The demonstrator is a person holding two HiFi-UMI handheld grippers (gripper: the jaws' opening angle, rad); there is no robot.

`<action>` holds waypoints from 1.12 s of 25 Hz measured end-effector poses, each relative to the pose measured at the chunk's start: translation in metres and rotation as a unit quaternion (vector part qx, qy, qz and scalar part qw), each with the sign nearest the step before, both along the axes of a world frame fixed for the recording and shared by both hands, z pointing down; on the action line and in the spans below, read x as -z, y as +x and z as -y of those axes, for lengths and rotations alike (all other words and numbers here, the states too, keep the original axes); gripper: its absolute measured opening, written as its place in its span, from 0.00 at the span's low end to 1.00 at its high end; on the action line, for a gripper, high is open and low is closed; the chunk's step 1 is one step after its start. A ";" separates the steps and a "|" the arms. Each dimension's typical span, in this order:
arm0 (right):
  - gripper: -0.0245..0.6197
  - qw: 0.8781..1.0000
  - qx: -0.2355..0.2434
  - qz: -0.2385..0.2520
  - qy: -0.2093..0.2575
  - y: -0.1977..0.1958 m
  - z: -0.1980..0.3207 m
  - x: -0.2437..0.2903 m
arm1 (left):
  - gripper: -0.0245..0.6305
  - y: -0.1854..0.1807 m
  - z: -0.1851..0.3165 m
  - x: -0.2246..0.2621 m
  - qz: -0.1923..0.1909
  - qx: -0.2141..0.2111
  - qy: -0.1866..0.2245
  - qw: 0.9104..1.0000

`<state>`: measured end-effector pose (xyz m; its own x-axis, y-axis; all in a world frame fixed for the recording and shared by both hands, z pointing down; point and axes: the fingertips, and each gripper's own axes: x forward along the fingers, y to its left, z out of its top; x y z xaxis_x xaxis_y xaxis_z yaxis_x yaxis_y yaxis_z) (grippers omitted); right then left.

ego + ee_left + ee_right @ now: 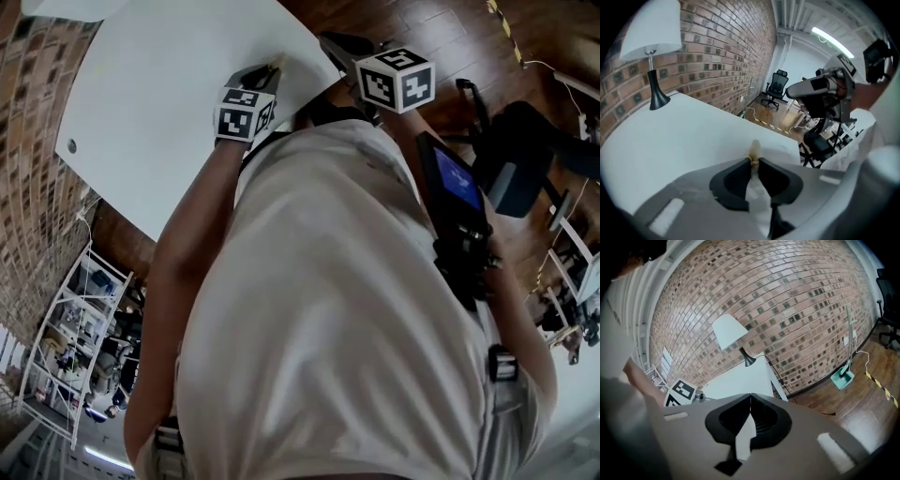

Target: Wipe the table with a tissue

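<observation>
Left gripper view showed the left gripper (753,161) pinching a crumpled yellowish tissue (753,150) that poked lengthwise toward twelve o'clock over the flat white table (670,140), the right gripper (750,397), jaws pressed together, farther off.

Left gripper (270,67) — over table (141,112) (white).

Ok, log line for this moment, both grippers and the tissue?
left gripper: shut on tissue | tissue: over white table, contact unclear | right gripper: shut, empty
</observation>
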<state>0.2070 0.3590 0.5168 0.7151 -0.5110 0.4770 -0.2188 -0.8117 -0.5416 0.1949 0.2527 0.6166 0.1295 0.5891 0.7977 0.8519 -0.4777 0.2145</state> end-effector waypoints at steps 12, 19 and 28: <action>0.05 0.998 0.060 -0.016 -0.005 -0.013 0.043 -0.002 | 0.13 -0.039 0.047 0.022 0.026 0.111 -0.094 0.989; 0.05 0.994 0.105 -0.005 -0.004 -0.040 0.112 -0.002 | 0.13 -0.065 0.117 0.037 0.004 0.189 -0.134 0.973; 0.05 0.982 0.186 -0.007 -0.021 -0.048 0.198 0.002 | 0.13 -0.097 0.237 0.027 -0.017 0.300 -0.129 0.945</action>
<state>0.1591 0.1610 0.5150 0.4899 -0.7181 0.4943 -0.5112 -0.6959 -0.5043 0.0983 0.0160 0.5891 0.5239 0.5765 0.6270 0.4533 -0.8119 0.3679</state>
